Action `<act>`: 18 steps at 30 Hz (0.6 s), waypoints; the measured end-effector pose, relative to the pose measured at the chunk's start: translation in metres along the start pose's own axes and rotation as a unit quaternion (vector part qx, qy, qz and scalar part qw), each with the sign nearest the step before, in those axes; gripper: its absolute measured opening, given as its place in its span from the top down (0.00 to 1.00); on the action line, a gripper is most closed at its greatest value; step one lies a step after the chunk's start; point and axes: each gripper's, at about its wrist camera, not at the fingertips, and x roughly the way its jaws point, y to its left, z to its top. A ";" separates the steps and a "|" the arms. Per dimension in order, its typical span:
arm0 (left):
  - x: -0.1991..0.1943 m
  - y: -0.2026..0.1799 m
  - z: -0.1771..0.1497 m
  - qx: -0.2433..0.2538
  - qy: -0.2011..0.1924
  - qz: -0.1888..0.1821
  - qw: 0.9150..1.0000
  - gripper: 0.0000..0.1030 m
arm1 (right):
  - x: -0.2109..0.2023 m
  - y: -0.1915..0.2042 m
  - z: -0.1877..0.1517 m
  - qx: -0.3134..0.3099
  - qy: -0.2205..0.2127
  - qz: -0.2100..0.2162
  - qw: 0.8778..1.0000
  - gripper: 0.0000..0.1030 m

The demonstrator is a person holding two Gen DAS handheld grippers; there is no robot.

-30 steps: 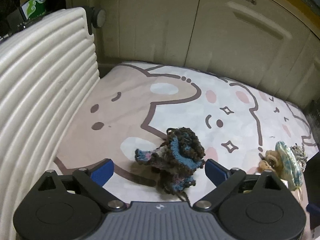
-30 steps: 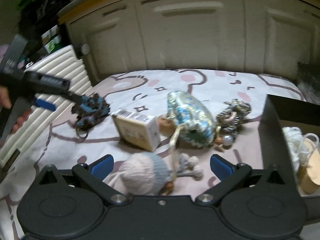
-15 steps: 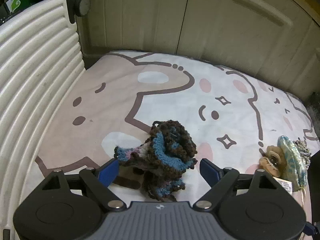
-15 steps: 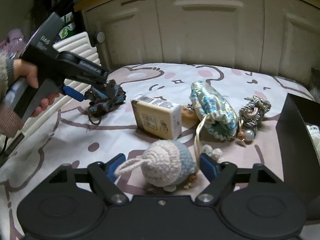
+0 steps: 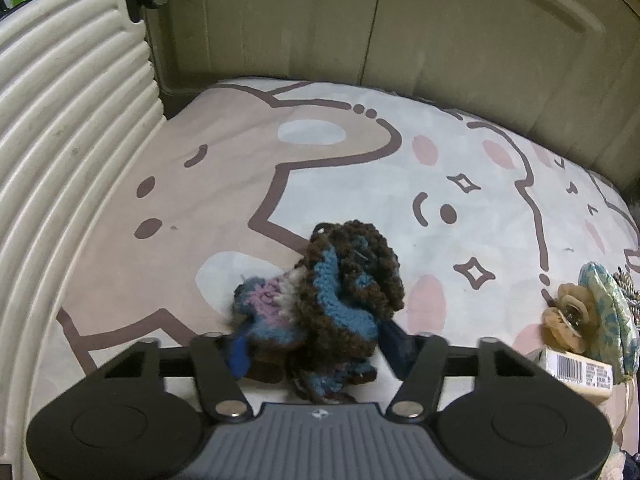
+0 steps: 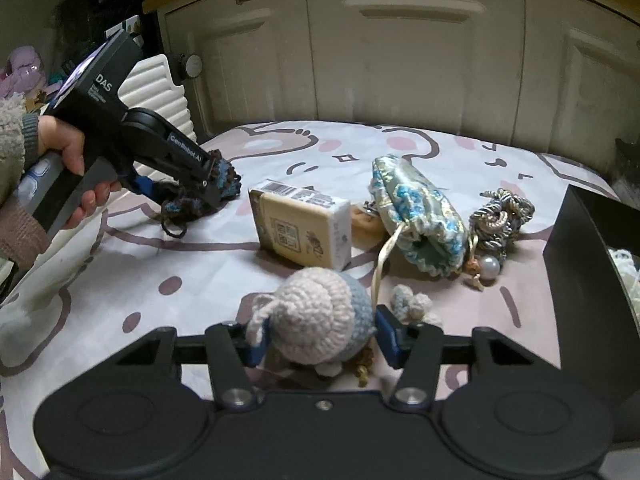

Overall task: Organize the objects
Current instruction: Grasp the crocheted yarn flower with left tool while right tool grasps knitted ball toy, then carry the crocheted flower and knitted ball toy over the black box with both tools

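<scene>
Both grippers closing on crocheted pieces

Left gripper point(image 5: 316, 350) pinched the brown-blue crochet piece point(image 5: 336, 300); right gripper point(image 6: 322, 338) squeezed the crocheted doll point(image 6: 320, 320), whose underside stayed hidden.

Bare blanket point(image 5: 320, 168) ahead; ribbed panel point(image 5: 60, 140) flanks left

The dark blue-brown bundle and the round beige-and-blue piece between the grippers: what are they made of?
Dark bundle: crocheted yarn in brown, blue and pink, matte and fuzzy, with visible stitch loops. Round piece: also crocheted yarn, beige over pale blue, in neat spiral rows; whether it is stuffed cannot be told. Both grippers, left and right, are closing on them.
</scene>
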 end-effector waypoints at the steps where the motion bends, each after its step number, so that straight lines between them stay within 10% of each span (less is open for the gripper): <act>1: 0.000 -0.001 0.000 0.002 0.000 0.001 1.000 0.45 | -0.001 0.000 0.000 -0.002 0.000 0.001 1.000 0.47; 18: -0.077 -0.031 0.001 0.035 -0.053 -0.024 0.998 0.52 | -0.049 -0.011 0.046 0.014 -0.028 -0.005 0.999 0.48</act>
